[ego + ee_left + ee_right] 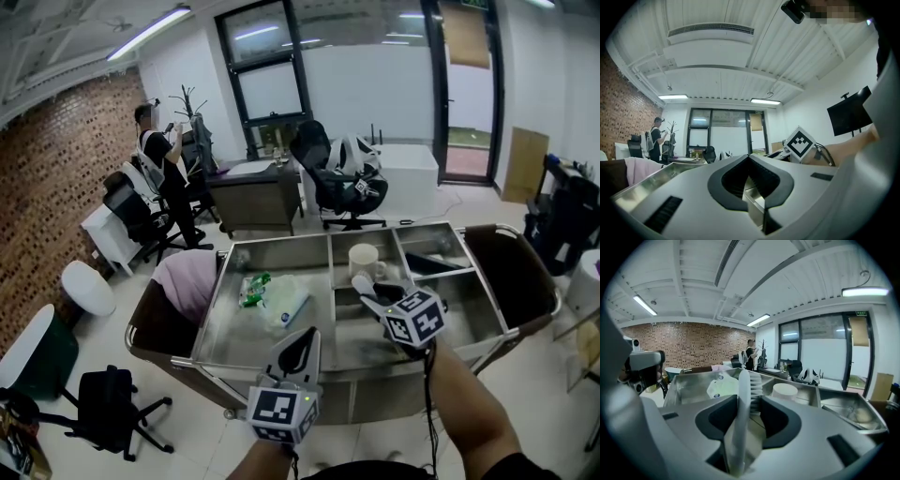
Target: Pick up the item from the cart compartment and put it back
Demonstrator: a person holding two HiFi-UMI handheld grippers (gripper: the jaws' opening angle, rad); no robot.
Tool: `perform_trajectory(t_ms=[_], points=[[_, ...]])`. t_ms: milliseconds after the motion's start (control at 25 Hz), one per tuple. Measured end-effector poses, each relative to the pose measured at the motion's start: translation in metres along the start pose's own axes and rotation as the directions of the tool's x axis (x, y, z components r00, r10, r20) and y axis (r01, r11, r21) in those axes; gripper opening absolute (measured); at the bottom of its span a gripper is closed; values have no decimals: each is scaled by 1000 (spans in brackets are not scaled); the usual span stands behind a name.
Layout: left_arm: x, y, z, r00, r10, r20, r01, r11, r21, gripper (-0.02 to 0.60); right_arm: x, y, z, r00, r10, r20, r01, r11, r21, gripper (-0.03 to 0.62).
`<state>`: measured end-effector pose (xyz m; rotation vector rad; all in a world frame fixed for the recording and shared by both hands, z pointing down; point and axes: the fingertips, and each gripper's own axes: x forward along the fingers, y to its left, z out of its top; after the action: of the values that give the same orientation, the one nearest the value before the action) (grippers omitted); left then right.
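The put-back step looks in hand: the right gripper (379, 298) dips into the steel cart's (272, 246) middle compartment, at 6 o'clock from the white ceramic mug (363, 259). Its 2 jaws are spread, and the slim white plastic brush (743, 401) stands loose between them, leaning on the left one. The left gripper (302, 339), jaws pressed together on nothing, waits at 7 o'clock by the cart's near rim. I'd judge the next move calls for backing straight off without dragging the brush.

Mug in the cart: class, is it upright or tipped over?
Upright. The white mug stands on its base, its round open mouth facing up in the head view.
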<state>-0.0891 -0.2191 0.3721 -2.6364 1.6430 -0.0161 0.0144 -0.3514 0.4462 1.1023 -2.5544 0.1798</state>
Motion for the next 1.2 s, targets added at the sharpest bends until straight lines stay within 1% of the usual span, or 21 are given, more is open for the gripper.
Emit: perform_trajectory(t_ms=[80, 240, 560, 640, 720, 760, 800, 840, 1000, 1200], points=[[-1, -1, 1, 1000, -3, -7, 3, 1000, -9, 0, 3, 3, -3, 1000, 9, -11, -9, 1000, 4, 186], [-1, -1, 3, 1000, -5, -3, 5, 1000, -12, 0, 4, 7, 0, 1000, 22, 0, -22, 1000, 9, 187], [-1, -2, 1, 1000, -6, -1, 6, 1000, -15, 0, 3, 8, 7, 1000, 16, 15, -16, 1000, 5, 184], [-1, -2, 0, 1000, -2, -6, 2, 1000, -17, 0, 2, 8, 7, 1000, 15, 21, -16, 1000, 14, 150], [1, -2, 0, 1000, -6, -1, 6, 1000, -18, 0, 1, 7, 10, 999, 13, 32, -14, 1000, 25, 138], [1, -1, 0, 1000, -7, 1, 7, 1000, -18, 0, 1, 7, 11, 999, 9, 35, -10, 1000, 28, 102], [1, -1, 1, 1000, -6, 1, 6, 1000, -19, 0, 0, 6, 12, 999, 5, 38, -7, 999, 33, 80], [0, -1, 1, 1000, -4, 1, 4, 1000, -19, 0, -1, 7, 12, 999, 4, 42, -6, 999, 41, 15], [0, -1, 0, 1000, -5, -1, 5, 1000, -17, 0, -5, 7, 13, 998, 15, 58, -20, 997, 80, 14], [2, 1, -4, 1000, -8, -1, 8, 1000, -20, 0, -5, 7, 13, 998, 14, 61, -19, 996, 81, 14]])
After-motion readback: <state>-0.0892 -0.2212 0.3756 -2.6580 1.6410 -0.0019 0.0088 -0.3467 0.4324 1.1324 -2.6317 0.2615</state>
